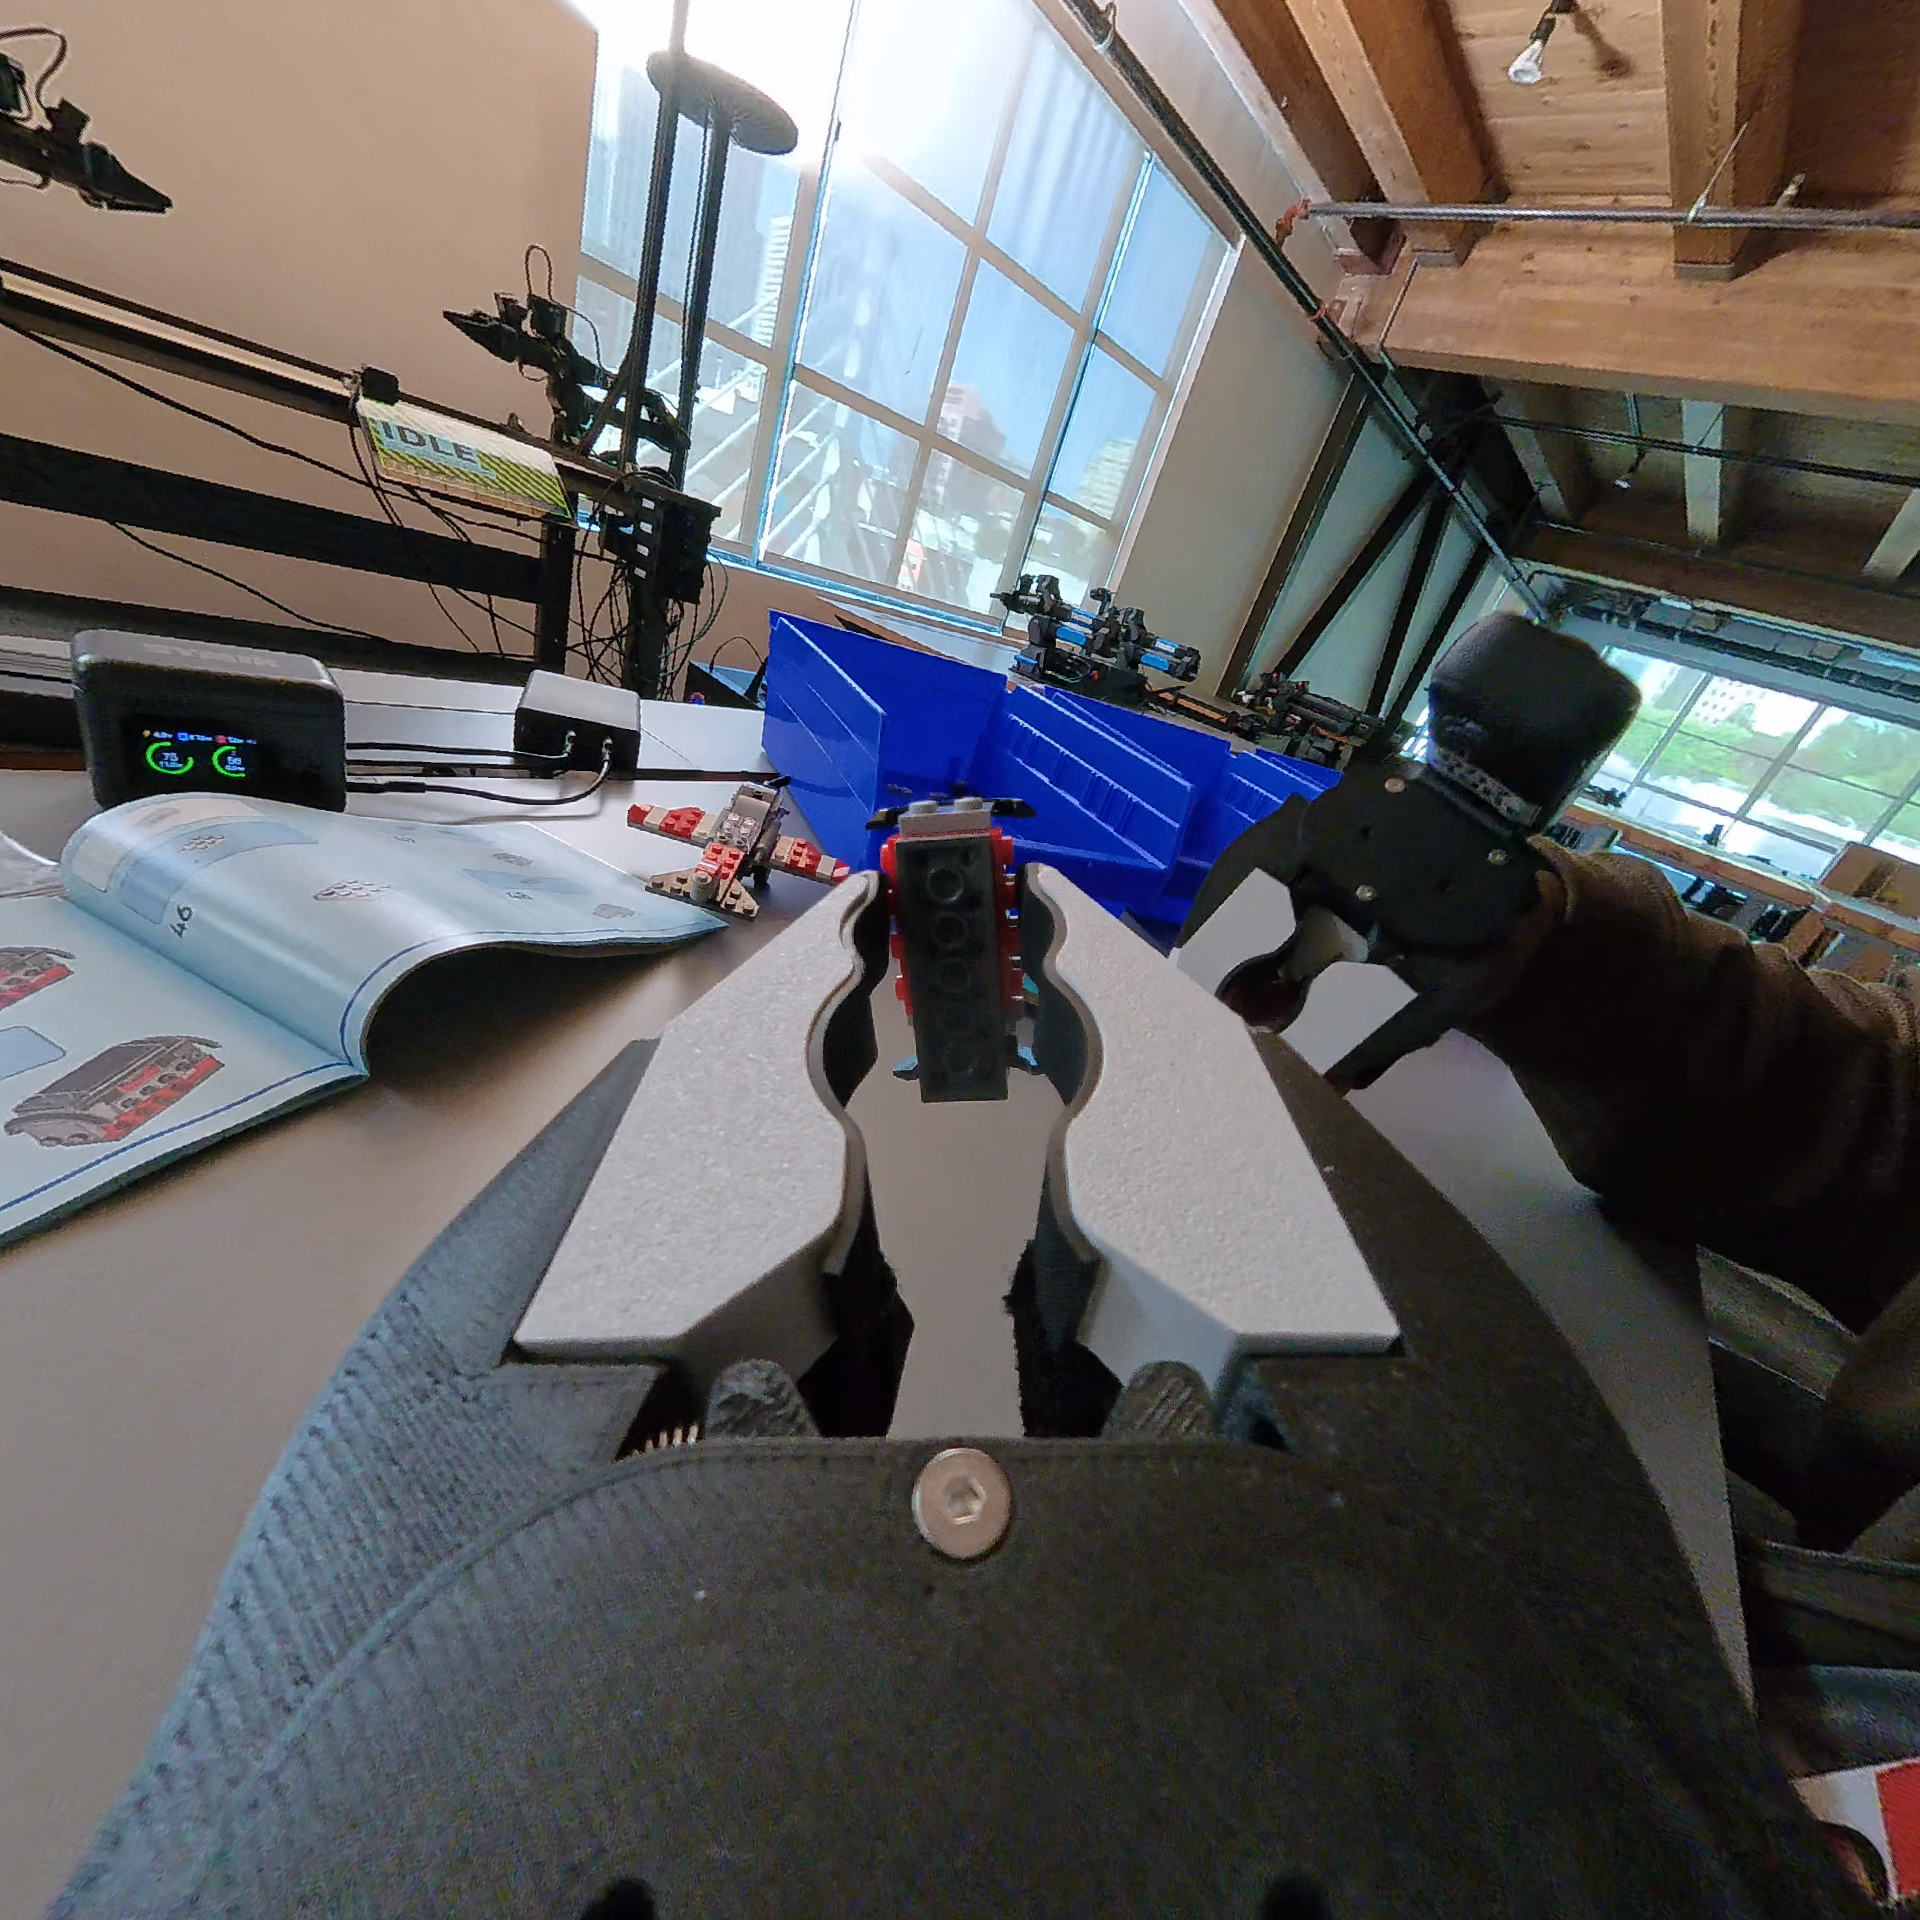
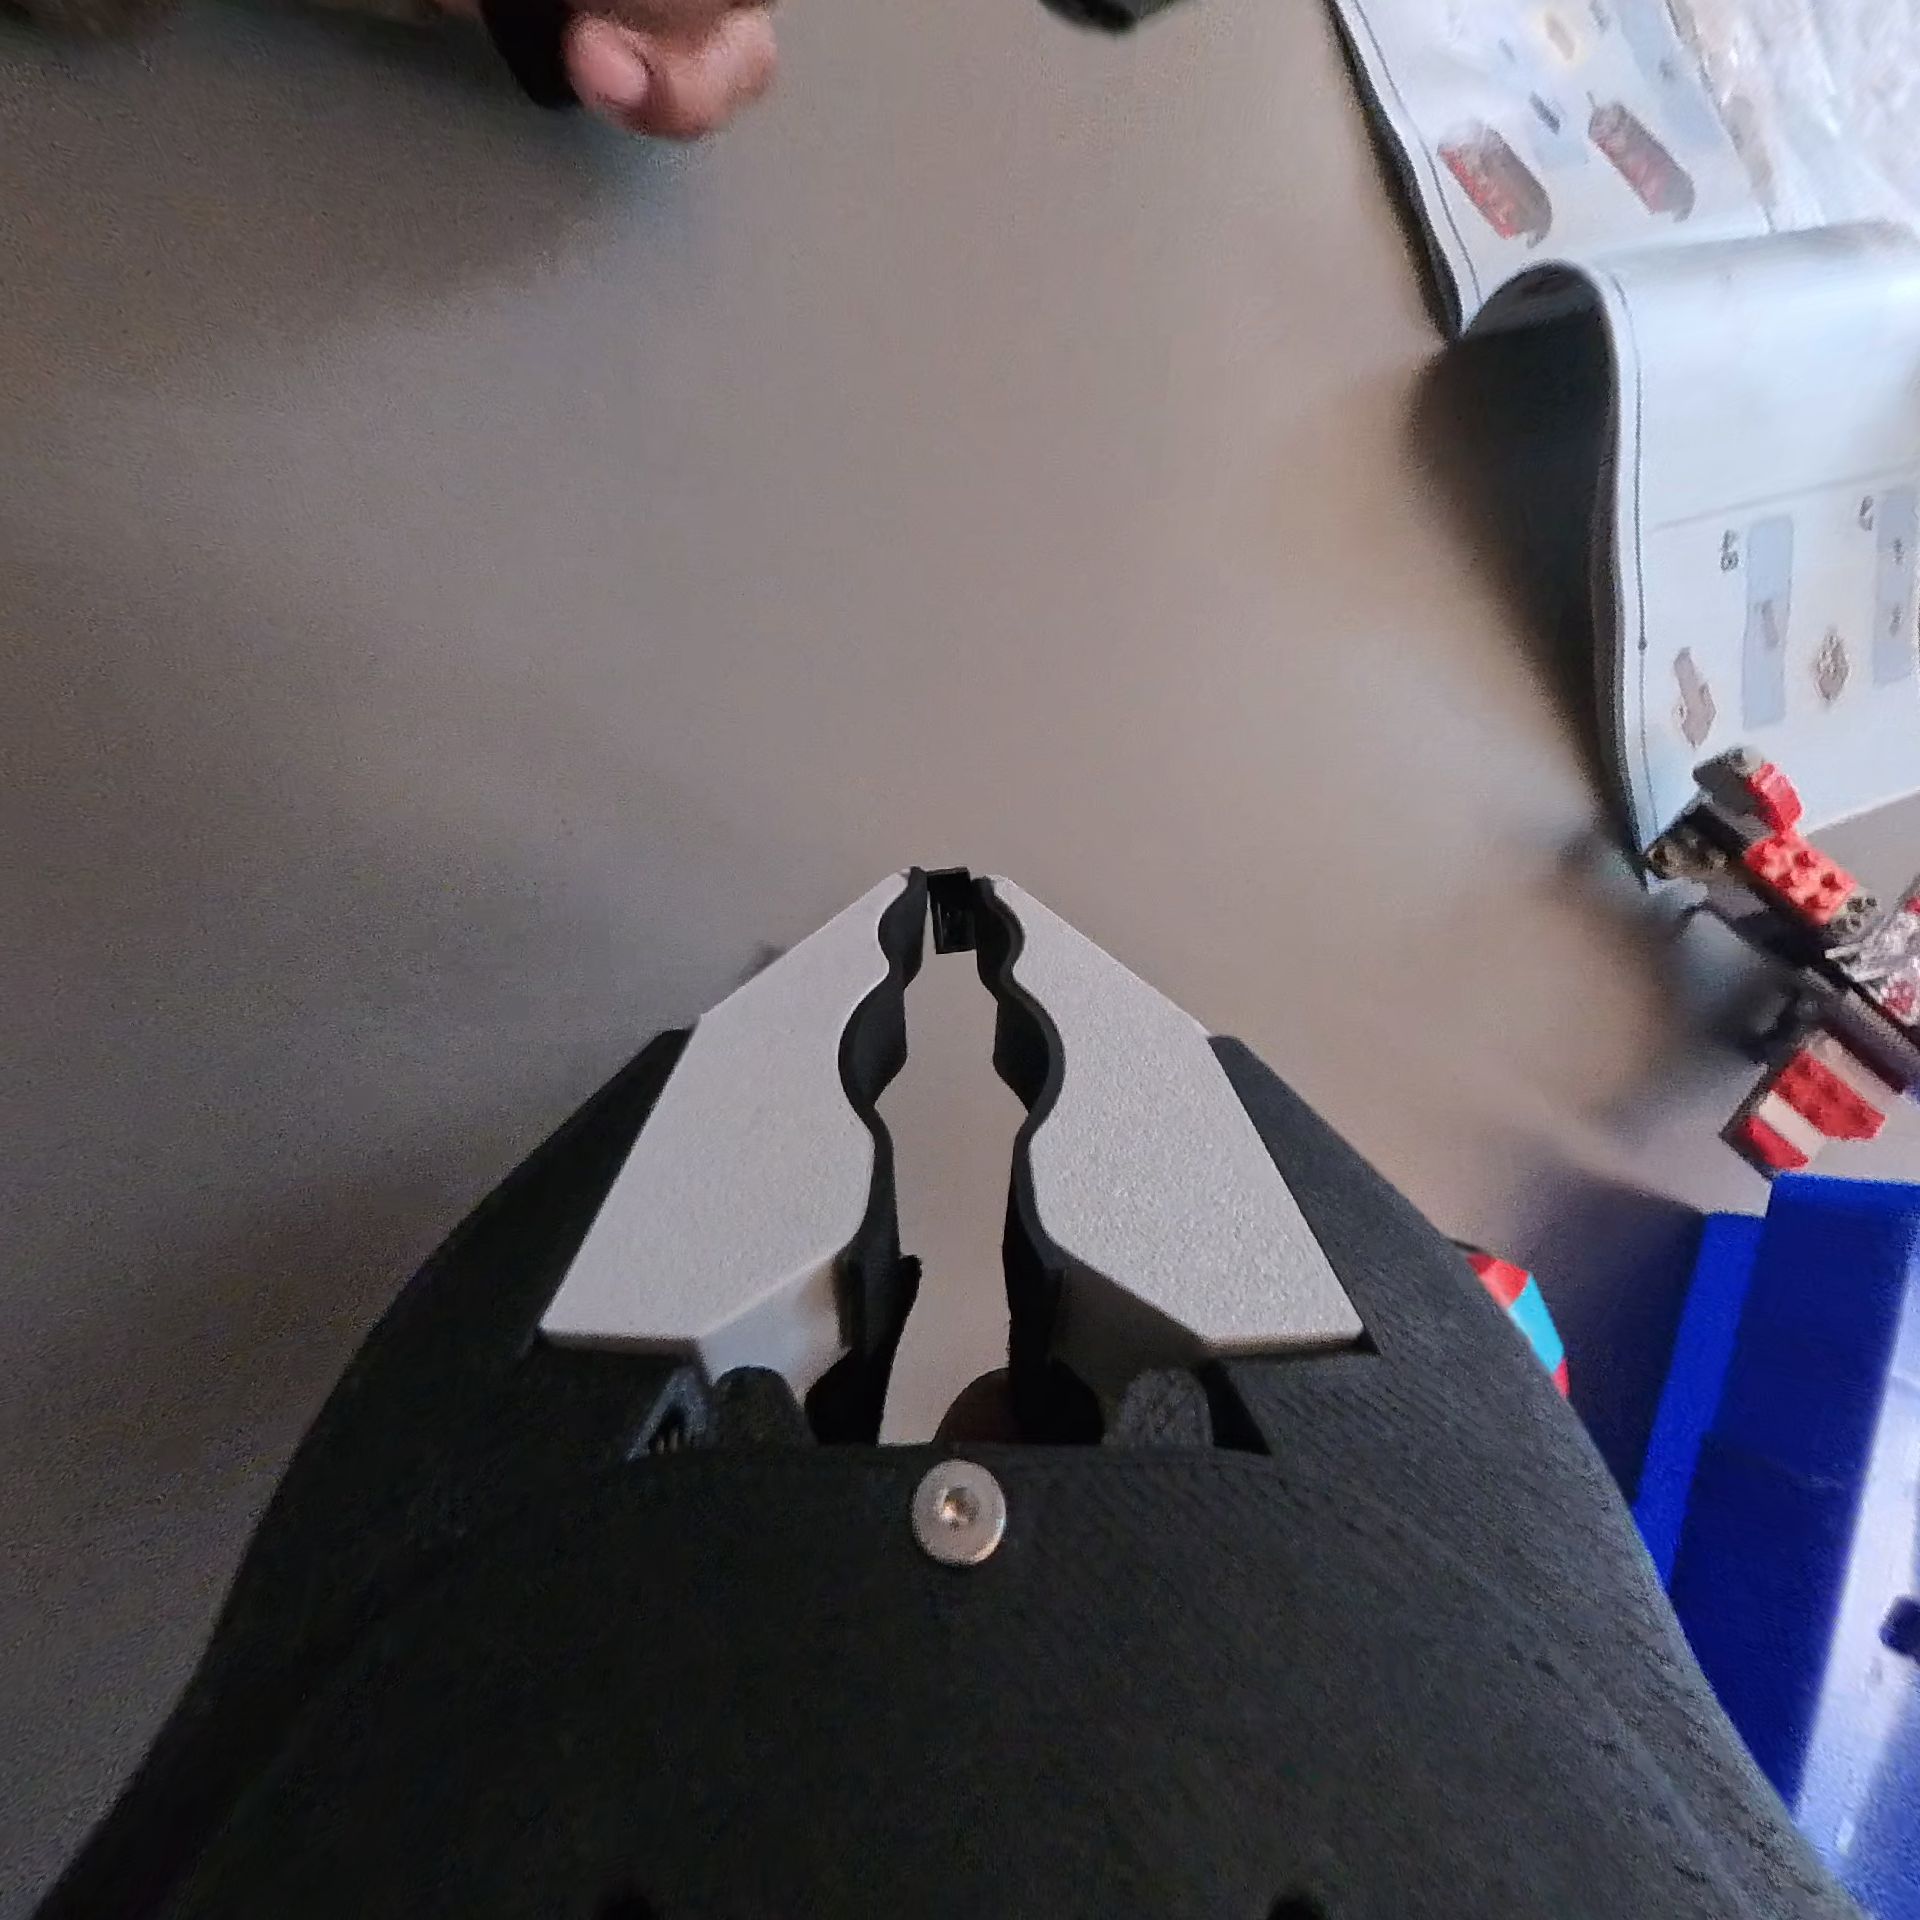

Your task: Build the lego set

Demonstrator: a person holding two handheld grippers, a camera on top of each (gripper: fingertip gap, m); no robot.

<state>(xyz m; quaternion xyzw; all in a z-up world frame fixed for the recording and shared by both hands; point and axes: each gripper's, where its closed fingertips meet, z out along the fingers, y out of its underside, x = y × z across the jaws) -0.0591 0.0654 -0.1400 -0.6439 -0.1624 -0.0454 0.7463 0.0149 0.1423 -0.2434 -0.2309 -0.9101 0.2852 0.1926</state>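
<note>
My left gripper (image 1: 951, 914) is shut on a small brick assembly (image 1: 954, 966) of dark grey, red and light grey pieces, held above the grey table (image 1: 312, 1247) with its dark underside toward the camera. My right gripper (image 2: 949, 904) is shut on a small black brick piece (image 2: 950, 920) at its fingertips, above the bare table (image 2: 727, 520). The right gripper (image 1: 1423, 862) also shows at the right of the left wrist view, held by a sleeved arm. A small red, grey and white brick plane (image 1: 732, 847) lies on the table; it also shows in the right wrist view (image 2: 1808, 977).
An open instruction booklet (image 1: 260, 935) lies at the left; it also shows in the right wrist view (image 2: 1766, 416). Blue bins (image 1: 987, 748) stand behind the plane. A black device with a lit screen (image 1: 208, 717) and a small black box (image 1: 577, 717) with cables sit at the back. A hand (image 2: 665, 62) is at the top. Left tips to right tips: about 15 cm.
</note>
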